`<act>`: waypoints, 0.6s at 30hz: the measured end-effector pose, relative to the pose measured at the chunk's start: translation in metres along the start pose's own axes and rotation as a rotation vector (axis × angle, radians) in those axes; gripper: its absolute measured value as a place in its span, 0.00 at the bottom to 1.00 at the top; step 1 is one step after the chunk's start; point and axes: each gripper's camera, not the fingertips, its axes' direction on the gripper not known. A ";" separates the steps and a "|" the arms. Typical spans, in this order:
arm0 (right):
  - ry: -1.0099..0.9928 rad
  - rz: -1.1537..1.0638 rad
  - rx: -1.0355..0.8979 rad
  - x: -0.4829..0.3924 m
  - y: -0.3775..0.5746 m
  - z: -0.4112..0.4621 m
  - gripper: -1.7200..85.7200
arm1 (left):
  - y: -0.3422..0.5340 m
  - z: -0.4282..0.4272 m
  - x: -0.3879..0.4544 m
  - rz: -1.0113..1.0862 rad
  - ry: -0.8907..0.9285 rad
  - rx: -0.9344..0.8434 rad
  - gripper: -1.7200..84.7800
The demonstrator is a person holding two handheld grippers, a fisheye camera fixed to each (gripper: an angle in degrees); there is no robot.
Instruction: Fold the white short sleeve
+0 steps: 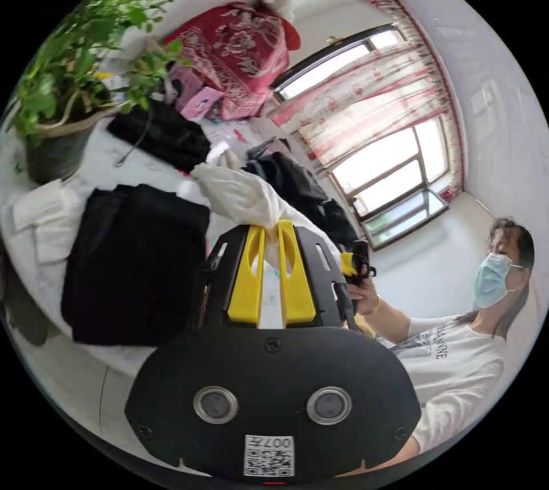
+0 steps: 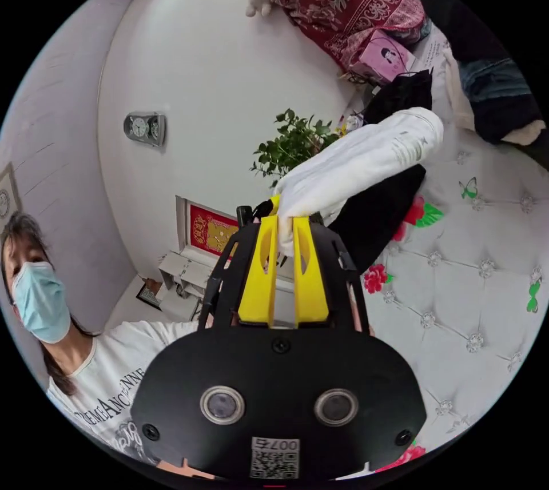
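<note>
Yellow plastic jaws of the left gripper (image 1: 273, 227) sit nearly together, pinching a bunched edge of the white cotton short-sleeve shirt (image 1: 240, 192); we read both jaws as pressing on cloth. In the right gripper view, the right gripper (image 2: 284, 222) is likewise nearly closed on another part of the same white shirt (image 2: 366, 155). So we have the shirt in the air, gathered into a long roll, not spread flat.

Key relation: from each gripper the shirt runs straight ahead past the jaw tips, long axis in line with the jaws, far end hanging free over the bed. In the left gripper view the other gripper (image 1: 357, 267) shows just beside the left one, so we judge both grips crowd one end; neither is clearly nearer the free end.

Farther out lies a flat black garment (image 1: 134, 261), then the white tufted bed cover with printed flowers (image 2: 457, 284), a potted green plant (image 1: 68, 90), a red patterned quilt (image 1: 240, 50) and a curtained window (image 1: 389, 152).

Next, we think the grips must part to open the shirt out before folding.
</note>
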 end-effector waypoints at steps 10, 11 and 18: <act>0.995 0.020 -0.635 0.028 0.218 0.015 0.03 | 0.216 0.001 0.010 -0.303 -0.683 0.007 0.07; 1.050 0.046 -0.652 0.027 0.235 0.006 0.03 | 0.218 0.019 0.033 -0.231 -0.730 -0.009 0.07; 1.346 0.313 -0.691 -0.006 0.381 -0.030 0.02 | 0.202 0.214 0.170 0.300 -0.615 -0.361 0.02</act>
